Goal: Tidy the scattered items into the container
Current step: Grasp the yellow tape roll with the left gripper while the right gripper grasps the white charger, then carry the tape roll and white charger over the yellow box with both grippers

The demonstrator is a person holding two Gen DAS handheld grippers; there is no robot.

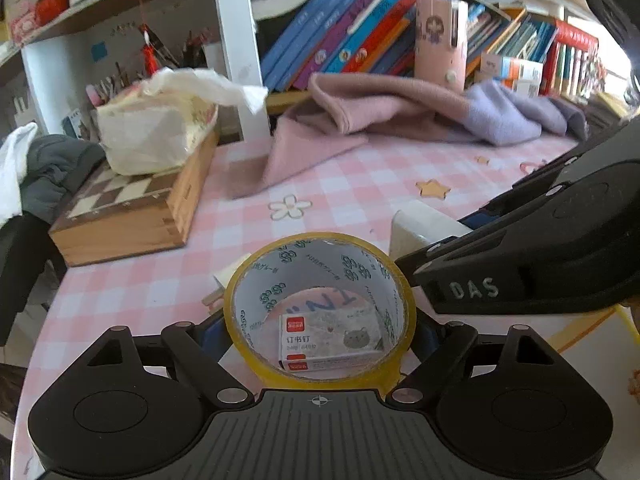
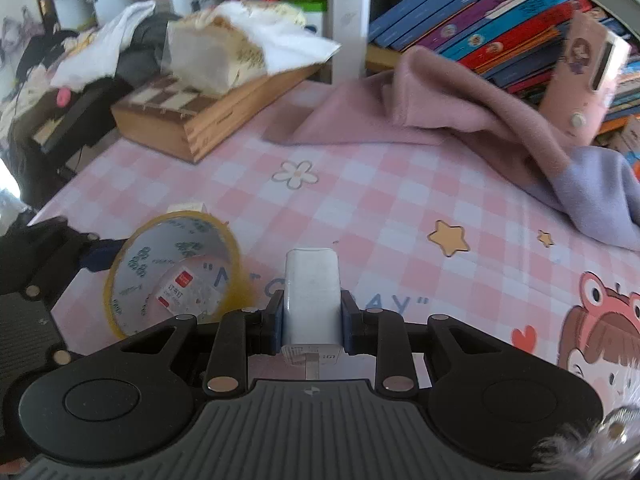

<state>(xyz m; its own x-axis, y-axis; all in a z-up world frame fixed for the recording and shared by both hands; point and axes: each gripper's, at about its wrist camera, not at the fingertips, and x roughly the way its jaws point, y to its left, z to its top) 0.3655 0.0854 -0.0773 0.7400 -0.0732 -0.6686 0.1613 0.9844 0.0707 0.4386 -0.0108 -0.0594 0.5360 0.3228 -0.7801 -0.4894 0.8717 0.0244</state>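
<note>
Between the blue pads of your right gripper (image 2: 312, 316) sits a white, rounded block-shaped charger plug (image 2: 311, 292), standing upright on the pink-and-white checked tablecloth (image 2: 400, 208); the pads are closed tight against its two sides, so you have hold of it. Just beside it, on your left, a roll of clear yellowish packing tape (image 1: 318, 308) stands tilted between the widely spread fingers of your left gripper (image 1: 320, 336). The fingers sit close at either side of the roll, but you cannot tell whether they press on it. Seen through the roll's core is a small white staple box with a red label and a cat drawing (image 1: 332, 340). Farther back on the cloth lie a wooden chessboard box (image 1: 128, 208) with a soft pack of tissues (image 1: 160, 128) on top, and a crumpled pink and lilac scarf (image 1: 400, 112) in front of a shelf of leaning books (image 1: 360, 28).
</note>
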